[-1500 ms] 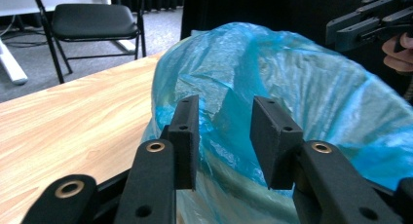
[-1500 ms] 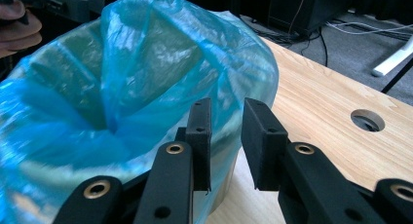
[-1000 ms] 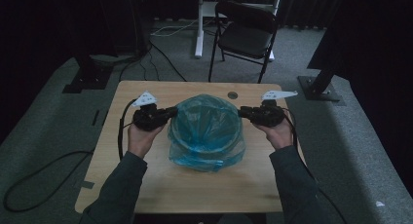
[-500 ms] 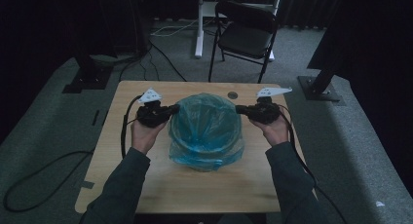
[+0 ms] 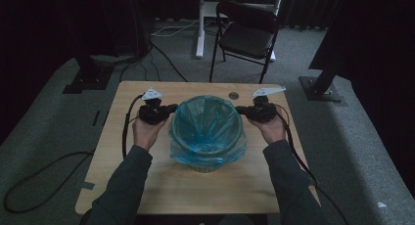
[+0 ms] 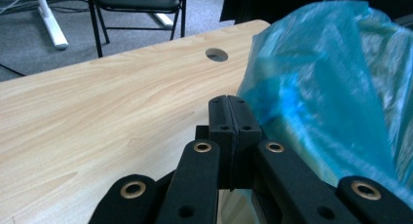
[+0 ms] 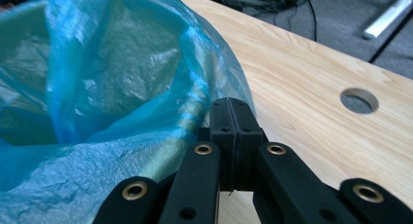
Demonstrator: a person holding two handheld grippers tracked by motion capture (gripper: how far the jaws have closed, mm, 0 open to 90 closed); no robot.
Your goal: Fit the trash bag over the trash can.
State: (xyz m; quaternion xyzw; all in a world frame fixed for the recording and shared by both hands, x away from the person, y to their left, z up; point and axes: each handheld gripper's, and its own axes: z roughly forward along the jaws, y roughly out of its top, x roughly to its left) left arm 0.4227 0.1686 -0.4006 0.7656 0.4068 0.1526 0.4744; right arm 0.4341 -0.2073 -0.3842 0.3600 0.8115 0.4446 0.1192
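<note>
A blue plastic bag point(image 5: 208, 129) lines a round bin point(image 5: 205, 167) standing mid-table, its mouth spread wide over the rim. My left gripper point(image 5: 172, 107) is at the bag's left edge and my right gripper point(image 5: 240, 109) at its right edge. In the left gripper view the jaws are pressed together point(image 6: 228, 100), and the bag's film point(image 6: 331, 87) runs off from their right side. The right gripper view shows its jaws likewise together point(image 7: 231, 103), the bag's film point(image 7: 112, 87) meeting them from the left. Each appears shut on a pinch of the bag's edge.
The wooden table point(image 5: 147, 186) has a round cable hole point(image 5: 233, 95) behind the bin. A black folding chair point(image 5: 247, 34) and a white stand leg point(image 5: 199, 24) are on the carpet beyond the far edge. Cables trail off both grippers.
The bag, earlier domed over the bin, now gapes open with its interior showing. Both grippers have shifted slightly away from me, still at the bag's two sides.
</note>
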